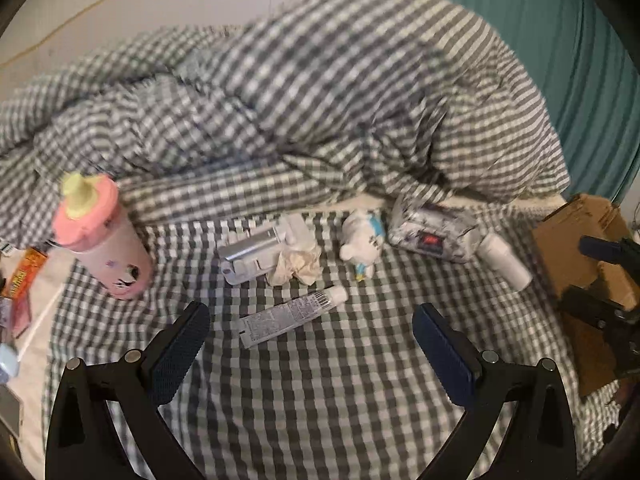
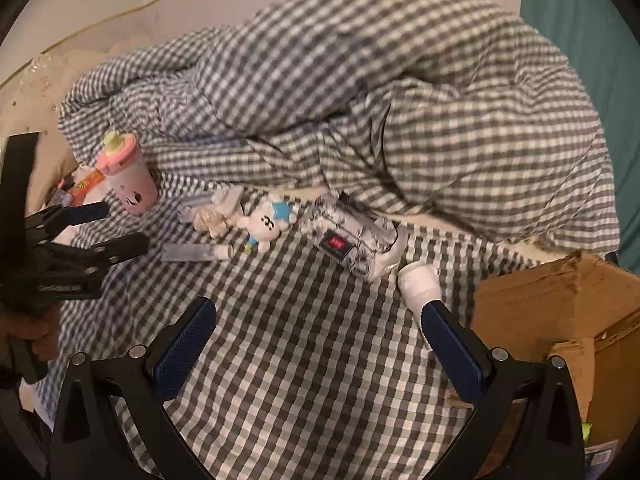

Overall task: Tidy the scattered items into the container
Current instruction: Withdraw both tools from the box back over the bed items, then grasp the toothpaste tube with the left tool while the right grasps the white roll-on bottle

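Scattered items lie on a checked bedsheet (image 1: 320,400): a pink bottle (image 1: 104,236), a silver device (image 1: 256,252), crumpled tissue (image 1: 296,268), a white tube (image 1: 292,314), a plush toy (image 1: 362,246), a patterned tissue pack (image 1: 432,232) and a white bottle (image 1: 504,260). My left gripper (image 1: 312,336) is open, just short of the tube. My right gripper (image 2: 320,332) is open and empty; its right finger overlaps the white bottle (image 2: 420,284). The cardboard box (image 2: 560,312) stands at the right.
A bunched checked duvet (image 1: 320,100) fills the back of the bed. Snack packets and small items (image 1: 24,276) lie at the left edge. A teal curtain (image 1: 560,60) hangs at the right. The right gripper shows in the left wrist view (image 1: 612,280).
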